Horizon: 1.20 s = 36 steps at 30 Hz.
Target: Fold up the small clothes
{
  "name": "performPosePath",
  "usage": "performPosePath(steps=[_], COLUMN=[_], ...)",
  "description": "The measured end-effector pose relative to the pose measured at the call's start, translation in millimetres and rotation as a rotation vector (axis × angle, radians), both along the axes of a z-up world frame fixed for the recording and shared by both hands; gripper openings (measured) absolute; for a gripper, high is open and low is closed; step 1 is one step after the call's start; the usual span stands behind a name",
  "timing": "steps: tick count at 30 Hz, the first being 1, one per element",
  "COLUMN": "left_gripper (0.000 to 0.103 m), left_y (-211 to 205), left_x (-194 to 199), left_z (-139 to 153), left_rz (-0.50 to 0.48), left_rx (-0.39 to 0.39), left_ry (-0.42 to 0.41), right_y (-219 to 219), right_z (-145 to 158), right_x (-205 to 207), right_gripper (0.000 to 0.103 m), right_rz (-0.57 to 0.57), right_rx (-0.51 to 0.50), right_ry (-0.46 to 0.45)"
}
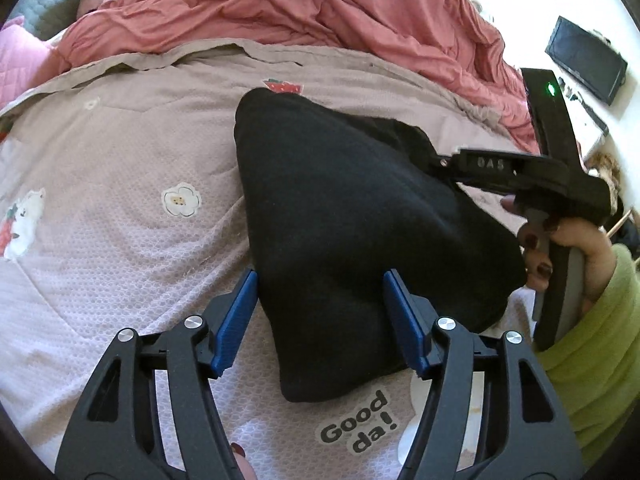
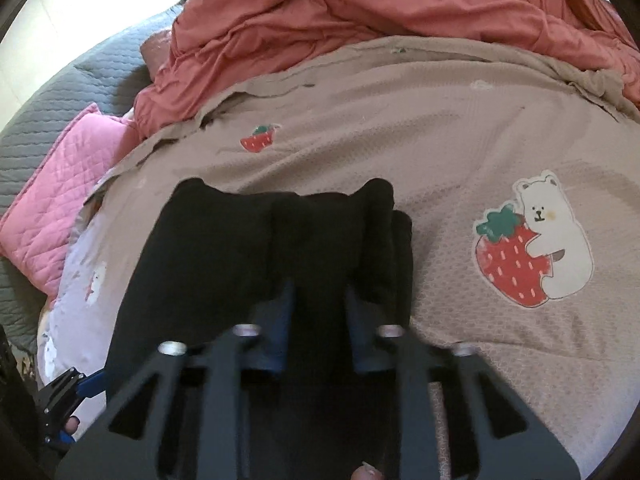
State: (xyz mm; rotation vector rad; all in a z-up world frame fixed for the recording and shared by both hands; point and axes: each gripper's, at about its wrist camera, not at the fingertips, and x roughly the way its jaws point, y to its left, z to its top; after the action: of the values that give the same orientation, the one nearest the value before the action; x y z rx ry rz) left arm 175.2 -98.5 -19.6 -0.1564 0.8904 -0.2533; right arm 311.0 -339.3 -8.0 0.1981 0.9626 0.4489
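Note:
A black garment (image 1: 340, 200) lies in a rough triangle on the printed bedspread (image 1: 120, 260). My left gripper (image 1: 322, 312) stands open over the garment's near end, one blue pad (image 1: 236, 316) on each side of the cloth. My right gripper (image 1: 438, 160), held by a hand in a green sleeve (image 1: 592, 340), comes in from the right and pinches the garment's right edge. In the right wrist view the black garment (image 2: 224, 248) is bunched up and lifted between the narrow fingers of my right gripper (image 2: 320, 304), which is shut on it. The left gripper (image 2: 80, 392) shows at the lower left.
A rumpled salmon duvet (image 1: 280, 8) is heaped along the far side of the bed. A pink quilted pillow (image 2: 60, 184) and a grey mattress cover (image 2: 48, 92) lie to the left. A dark screen (image 1: 584, 60) stands off the bed on the right. The bear-and-strawberry print (image 2: 532, 240) marks bare bedspread.

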Motion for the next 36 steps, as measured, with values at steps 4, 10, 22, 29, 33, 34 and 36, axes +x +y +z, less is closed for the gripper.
performPosePath(steps=[4,10,22,29,33,34,36], left_gripper=[0.055,0.056,0.057,0.057,0.057,0.057,0.057], left_y=[2,-3,-1,3,3,3,3], left_x=[-3,4,5,3,1,1,-1], left_z=[10,2,-4,-6,-7,-7,-6], left_rz=[0.003,-0.017,-0.026,-0.017,-0.013,-0.012,-0.011], left_rx=[-0.029,-0.016,-0.019,-0.034,-0.037,-0.035,-0.032], left_ry=[-0.052,-0.007,0.02,0.022,0.023,0.023,0.022], right_y=[-4,-14,-15,-24,-15,-13,-11], right_z=[22,29,1,35,40,40,40], right_x=[-14,-21,-19,-65,-99,-106,-117], right_gripper=[0.007,0.007,0.036,0.036,0.036,0.036,0.036], right_rz=[0.002,-0.027,-0.084,-0.067,0.008,0.025,0.049], right_rx=[-0.023,-0.112,-0.224,-0.142,-0.103,-0.089,-0.071], right_ry=[-0.095,-0.147,-0.124,-0.21,-0.223,-0.219,-0.216])
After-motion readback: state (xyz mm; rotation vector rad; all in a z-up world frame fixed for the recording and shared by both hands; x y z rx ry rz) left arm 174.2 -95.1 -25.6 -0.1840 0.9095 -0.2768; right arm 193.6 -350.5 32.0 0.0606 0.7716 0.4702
